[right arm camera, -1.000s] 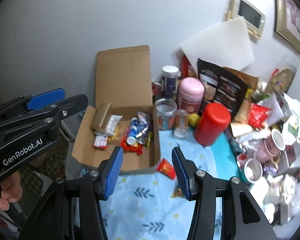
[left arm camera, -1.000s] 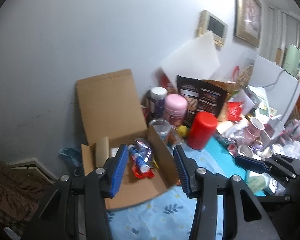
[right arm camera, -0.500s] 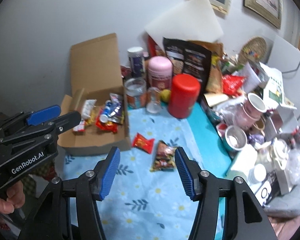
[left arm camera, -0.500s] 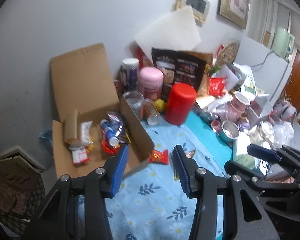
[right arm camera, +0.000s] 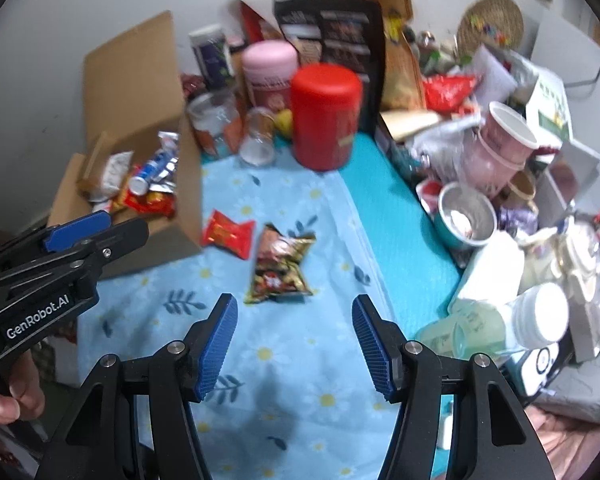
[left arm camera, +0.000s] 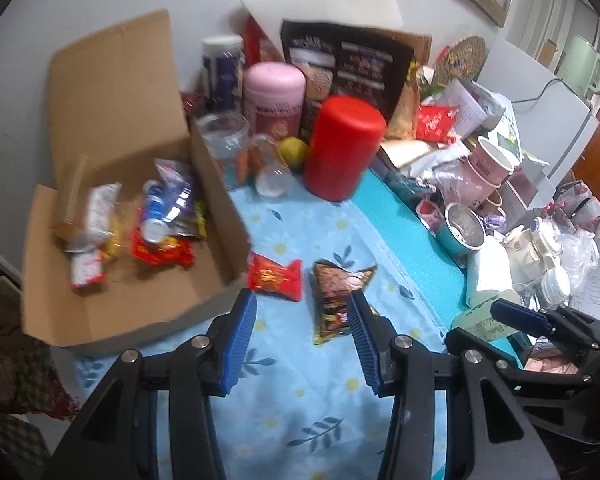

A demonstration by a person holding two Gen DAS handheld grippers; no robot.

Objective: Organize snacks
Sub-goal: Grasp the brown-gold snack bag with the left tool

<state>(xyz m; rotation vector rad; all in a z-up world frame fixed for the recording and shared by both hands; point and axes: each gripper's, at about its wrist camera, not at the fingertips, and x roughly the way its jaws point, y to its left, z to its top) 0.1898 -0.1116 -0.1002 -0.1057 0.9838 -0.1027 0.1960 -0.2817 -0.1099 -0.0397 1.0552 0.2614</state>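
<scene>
You're approaching pickup: your right gripper [right arm camera: 294,346], jaws opening and empty, must straddle the dark crinkled snack packet [right arm camera: 280,268] just beyond its fingertips; your left gripper [left arm camera: 302,340] hangs narrow, empty.

Left gripper [left arm camera: 302,316] is pointing steeply down, jaws standing apart with a moderate gap, nothing gripped between the pads; right gripper [right arm camera: 294,322] is also tilting steeply down, jaws opening, nothing between them; in the right wrist view the left gripper is showing at the left edge, fingers [right arm camera: 4,400] of a hand wrapping its handle.
</scene>
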